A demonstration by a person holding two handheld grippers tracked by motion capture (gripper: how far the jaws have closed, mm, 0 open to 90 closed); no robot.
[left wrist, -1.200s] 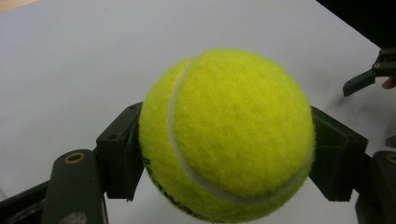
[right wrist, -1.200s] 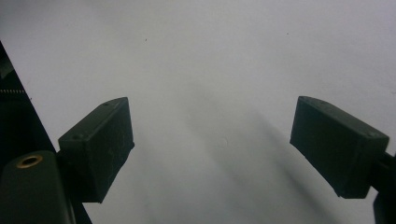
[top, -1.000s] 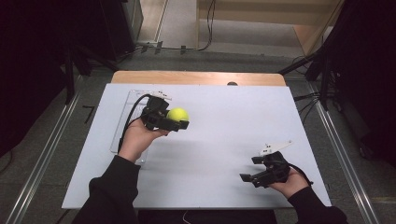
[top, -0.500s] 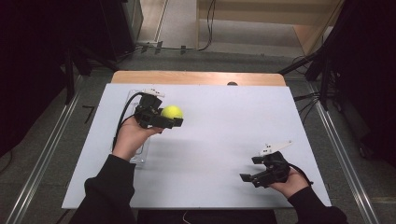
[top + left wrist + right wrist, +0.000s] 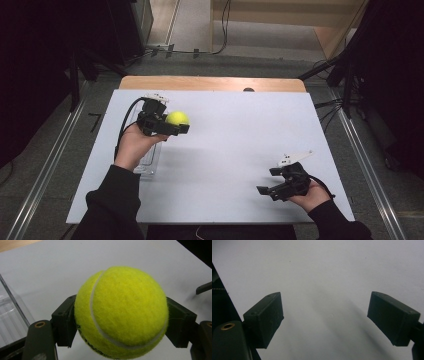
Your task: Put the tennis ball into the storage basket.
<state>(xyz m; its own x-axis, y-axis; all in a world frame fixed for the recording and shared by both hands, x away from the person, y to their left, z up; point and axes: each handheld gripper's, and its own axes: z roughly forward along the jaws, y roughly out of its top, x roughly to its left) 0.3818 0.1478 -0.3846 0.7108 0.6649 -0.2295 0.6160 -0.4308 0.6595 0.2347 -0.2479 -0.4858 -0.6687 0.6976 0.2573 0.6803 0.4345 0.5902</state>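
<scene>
**Tennis ball held aloft at the table's left, clear tray waiting just below**

Starting at the left: a clear plastic tray (image 5: 147,162) lies flat on the white table (image 5: 235,150), right beside the person's left forearm. Just above it the left gripper (image 5: 172,125) has its jaws clamped on a yellow tennis ball (image 5: 177,118), one pad on either side; the left gripper view has the ball (image 5: 121,312) seated squarely between the pads, the tray's transparent wall (image 5: 12,312) off to one side. The ball looks lifted clear of the table. If the tray is the target, the job looks to be to bring the ball over it, lower until it is within the walls, and only then ease the jaws apart, since a ball dropped from height would likely bounce or roll away.

Across the middle, bare tabletop, nothing in the path. At the far right the right gripper (image 5: 274,181) rests low near the table's front edge, jaws wide apart and holding nothing, well apart from the ball and no obstacle.
</scene>
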